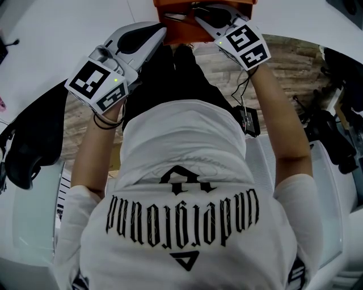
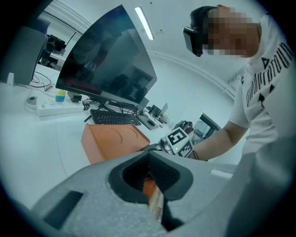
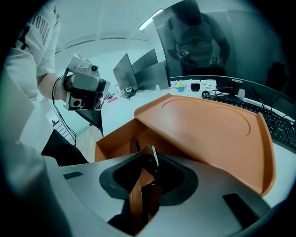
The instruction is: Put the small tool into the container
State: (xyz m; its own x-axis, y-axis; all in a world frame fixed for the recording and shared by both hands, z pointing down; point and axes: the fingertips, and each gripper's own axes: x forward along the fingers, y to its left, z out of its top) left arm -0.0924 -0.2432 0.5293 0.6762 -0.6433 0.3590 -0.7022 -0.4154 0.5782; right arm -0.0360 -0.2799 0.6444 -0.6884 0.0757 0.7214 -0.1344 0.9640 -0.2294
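An orange container (image 3: 115, 141) stands open on the white desk, its hinged lid (image 3: 208, 127) tilted up to the right. My right gripper (image 3: 149, 163) hovers just above the open box, shut on a small dark tool (image 3: 151, 157) with a shiny edge that sticks up between the jaws. In the head view the right gripper (image 1: 199, 11) reaches over the container (image 1: 187, 34) at the top edge. My left gripper (image 2: 149, 173) is to the left of the container (image 2: 113, 139) with its jaws together and nothing in them; the left gripper (image 1: 160, 33) almost touches the box's near left corner.
A large dark monitor (image 2: 108, 60), a keyboard (image 2: 113, 118) and a white power strip (image 2: 53, 109) lie on the desk behind the box. A black chair (image 1: 28, 147) stands at my left, dark equipment (image 1: 334, 136) at my right. My own body fills the lower head view.
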